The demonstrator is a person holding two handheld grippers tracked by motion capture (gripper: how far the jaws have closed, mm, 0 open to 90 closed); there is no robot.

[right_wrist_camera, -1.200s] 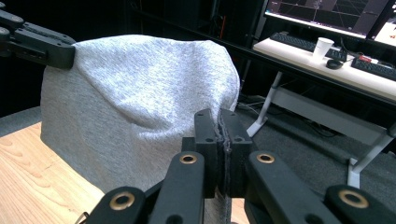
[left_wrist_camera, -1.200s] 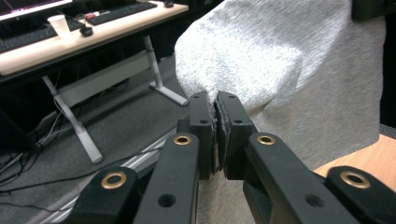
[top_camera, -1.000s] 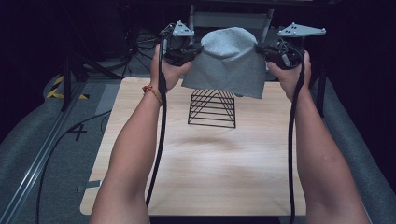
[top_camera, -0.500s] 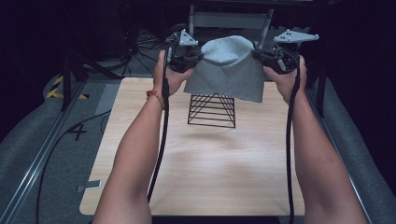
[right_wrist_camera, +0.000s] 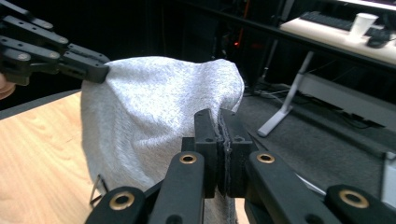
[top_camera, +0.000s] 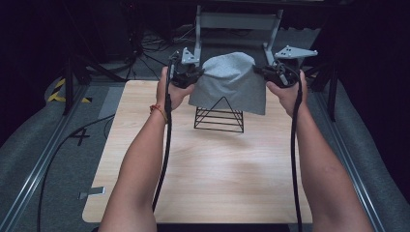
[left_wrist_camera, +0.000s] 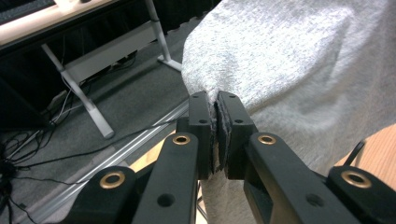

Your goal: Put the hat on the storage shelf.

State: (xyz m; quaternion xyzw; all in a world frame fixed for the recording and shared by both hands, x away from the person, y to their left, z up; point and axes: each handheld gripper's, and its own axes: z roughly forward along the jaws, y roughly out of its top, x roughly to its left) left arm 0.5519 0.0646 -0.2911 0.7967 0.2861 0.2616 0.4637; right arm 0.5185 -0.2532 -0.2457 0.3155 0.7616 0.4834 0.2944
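Left gripper [top_camera: 199, 73] and right gripper [top_camera: 261, 71] each pinch the grey cloth [top_camera: 231, 82]; I'd lower evenly over the wire rack [top_camera: 219, 116].

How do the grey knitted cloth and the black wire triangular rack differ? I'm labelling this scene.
The grey knitted cloth is soft, opaque and held in the air; the black wire triangular rack is rigid, see-through and stands on the table. The cloth looks wider and hides the rack's upper part.
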